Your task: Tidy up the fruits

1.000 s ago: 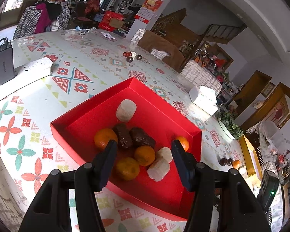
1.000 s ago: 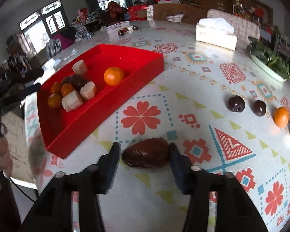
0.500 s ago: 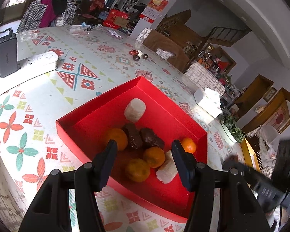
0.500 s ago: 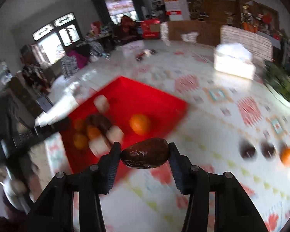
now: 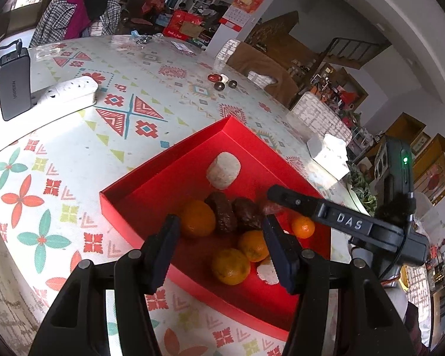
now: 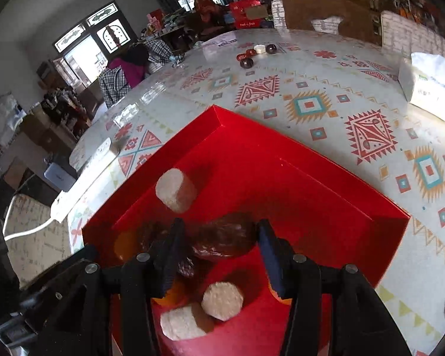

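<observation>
A red tray (image 5: 151, 178) (image 6: 281, 154) on the patterned table holds several oranges (image 5: 197, 218), two dark brown fruits (image 5: 222, 212) and white cylindrical pieces (image 5: 223, 170) (image 6: 175, 190). My right gripper (image 6: 218, 241) hangs over the tray, shut on a dark brown fruit (image 6: 225, 238). It also shows in the left wrist view (image 5: 284, 200), reaching in from the right. My left gripper (image 5: 221, 231) is open and empty, above the tray's near edge.
A white power strip (image 5: 65, 92) and a grey power bank (image 5: 13, 87) lie at the left. A tissue box (image 6: 430, 89) stands at the right. A few small fruits (image 6: 252, 55) lie far back on the table.
My right gripper picked the dark brown fruit up from the table and carried it left, over the red tray. My left gripper stayed open above the tray's near edge.
</observation>
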`<action>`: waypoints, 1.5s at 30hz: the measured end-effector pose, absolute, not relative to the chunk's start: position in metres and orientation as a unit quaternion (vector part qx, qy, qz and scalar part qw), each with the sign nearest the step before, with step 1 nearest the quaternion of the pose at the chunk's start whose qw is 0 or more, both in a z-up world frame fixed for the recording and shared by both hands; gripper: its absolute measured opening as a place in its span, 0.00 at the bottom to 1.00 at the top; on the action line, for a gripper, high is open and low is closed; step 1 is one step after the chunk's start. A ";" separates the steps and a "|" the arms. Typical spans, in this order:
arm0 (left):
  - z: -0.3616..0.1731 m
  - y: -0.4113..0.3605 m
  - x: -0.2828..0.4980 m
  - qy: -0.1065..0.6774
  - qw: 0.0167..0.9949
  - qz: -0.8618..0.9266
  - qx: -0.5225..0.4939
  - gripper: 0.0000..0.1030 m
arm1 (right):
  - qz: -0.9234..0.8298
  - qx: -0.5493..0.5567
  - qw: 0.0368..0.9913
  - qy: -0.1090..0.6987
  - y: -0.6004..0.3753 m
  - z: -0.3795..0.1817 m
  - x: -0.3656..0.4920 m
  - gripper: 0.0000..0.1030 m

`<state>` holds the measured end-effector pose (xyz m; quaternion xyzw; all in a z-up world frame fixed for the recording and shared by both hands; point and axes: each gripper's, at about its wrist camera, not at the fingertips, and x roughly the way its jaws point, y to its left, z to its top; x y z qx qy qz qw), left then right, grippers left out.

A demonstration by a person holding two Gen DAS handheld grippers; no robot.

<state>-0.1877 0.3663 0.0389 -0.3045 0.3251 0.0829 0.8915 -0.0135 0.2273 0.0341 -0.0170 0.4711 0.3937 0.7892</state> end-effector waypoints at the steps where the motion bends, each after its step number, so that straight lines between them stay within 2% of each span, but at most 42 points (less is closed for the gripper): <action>1: 0.039 0.366 -0.187 0.326 0.891 0.082 -0.304 0.56 | 0.394 -0.014 0.791 0.468 0.226 0.037 -0.014 0.56; 14: 0.053 0.343 -0.185 0.324 0.900 0.067 -0.284 0.56 | 0.371 0.023 0.828 0.420 0.147 0.073 -0.029 0.59; 21: 0.067 0.309 -0.182 0.327 0.909 0.047 -0.253 0.56 | 0.326 0.056 0.852 0.407 0.065 0.078 -0.032 0.60; 24: 0.073 0.289 -0.180 0.328 0.913 0.036 -0.239 0.61 | 0.304 0.071 0.860 0.405 0.028 0.077 -0.034 0.60; 31: 0.083 0.242 -0.177 0.330 0.921 0.009 -0.209 0.61 | 0.236 0.103 0.883 0.393 -0.071 0.077 -0.040 0.60; 34: 0.082 0.221 -0.174 0.333 0.923 -0.005 -0.196 0.65 | 0.194 0.127 0.896 0.380 -0.124 0.083 -0.042 0.60; 38: 0.073 0.190 -0.161 0.353 0.917 -0.034 -0.185 0.65 | 0.149 0.144 0.908 0.363 -0.173 0.093 -0.045 0.60; 45: 0.071 0.145 -0.153 0.373 0.913 -0.069 -0.149 0.65 | 0.095 0.115 0.904 0.401 -0.186 0.075 -0.014 0.60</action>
